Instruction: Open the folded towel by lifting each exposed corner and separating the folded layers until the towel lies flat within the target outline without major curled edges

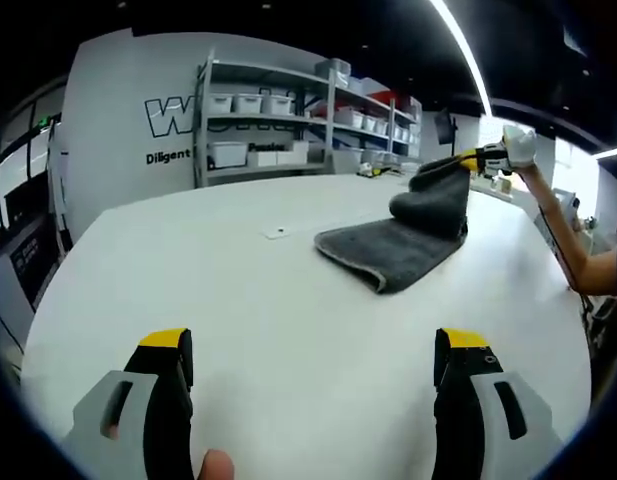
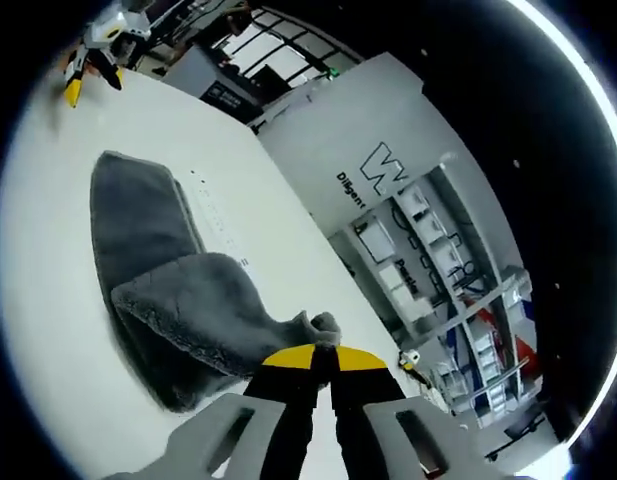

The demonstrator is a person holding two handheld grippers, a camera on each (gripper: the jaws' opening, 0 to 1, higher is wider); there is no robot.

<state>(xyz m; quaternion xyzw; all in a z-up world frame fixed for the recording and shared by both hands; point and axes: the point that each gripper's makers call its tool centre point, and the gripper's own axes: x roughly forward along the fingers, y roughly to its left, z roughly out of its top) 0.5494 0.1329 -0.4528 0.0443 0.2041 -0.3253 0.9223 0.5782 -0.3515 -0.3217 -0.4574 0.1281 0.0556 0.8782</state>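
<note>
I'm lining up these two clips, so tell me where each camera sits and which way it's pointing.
Left gripper view: rides on the left tool, low over the white table, facing the grey towel and shelving; its open jaws and a fingertip show.
Right gripper view: rides on the right tool, rolled, looking down along the lifted towel; its jaws are shut on a towel corner.
Shared: towel, table, lettered wall, and each other's tool.

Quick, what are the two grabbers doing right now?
Left gripper: open, holding nothing, above the white table.
Right gripper: shut on a lifted corner of the grey towel.
</note>
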